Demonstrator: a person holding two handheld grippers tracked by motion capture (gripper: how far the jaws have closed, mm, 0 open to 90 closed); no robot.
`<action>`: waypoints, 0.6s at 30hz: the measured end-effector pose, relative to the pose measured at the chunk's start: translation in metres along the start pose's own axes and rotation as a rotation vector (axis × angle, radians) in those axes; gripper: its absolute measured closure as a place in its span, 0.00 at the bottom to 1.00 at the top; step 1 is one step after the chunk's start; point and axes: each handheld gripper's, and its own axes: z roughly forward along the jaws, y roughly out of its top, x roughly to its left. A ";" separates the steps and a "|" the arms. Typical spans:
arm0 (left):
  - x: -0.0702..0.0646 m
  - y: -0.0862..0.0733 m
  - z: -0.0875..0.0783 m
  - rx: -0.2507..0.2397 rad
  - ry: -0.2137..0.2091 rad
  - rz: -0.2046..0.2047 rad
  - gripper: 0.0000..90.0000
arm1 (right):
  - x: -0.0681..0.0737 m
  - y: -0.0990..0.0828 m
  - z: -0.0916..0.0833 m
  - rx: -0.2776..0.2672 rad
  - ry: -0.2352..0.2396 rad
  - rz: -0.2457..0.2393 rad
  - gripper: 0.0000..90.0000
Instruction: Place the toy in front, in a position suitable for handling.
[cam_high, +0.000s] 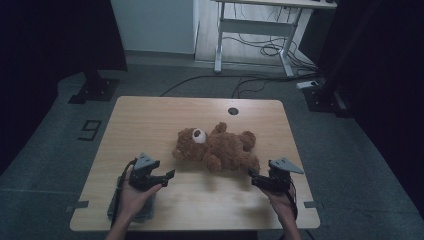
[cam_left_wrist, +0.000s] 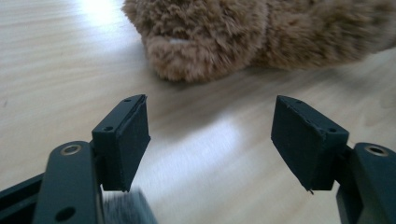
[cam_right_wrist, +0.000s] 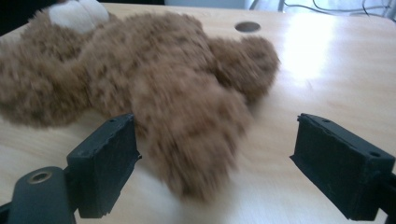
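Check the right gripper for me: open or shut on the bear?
Open. The right gripper's jaws stand wide apart, and the teddy bear's leg lies between them untouched.

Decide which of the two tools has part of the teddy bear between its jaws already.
The right tool: a furry limb of the teddy bear lies between its open jaws, untouched. The left tool frames bare table.

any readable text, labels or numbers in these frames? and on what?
"9": dark mark on the grey floor, left of the table; from the high view it could equally be a 6 seen the other way up.
No text on the teddy bear, the table or either tongs.
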 end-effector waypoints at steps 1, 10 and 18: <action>0.003 0.008 0.010 0.007 0.010 0.008 0.30 | 0.001 0.003 0.004 0.001 0.003 -0.005 0.15; 0.024 0.032 0.075 0.101 -0.009 0.036 0.28 | 0.008 0.012 0.055 0.058 0.028 -0.032 0.18; 0.016 0.037 0.077 0.070 -0.036 0.064 0.69 | 0.003 0.000 0.072 0.156 0.137 -0.066 0.55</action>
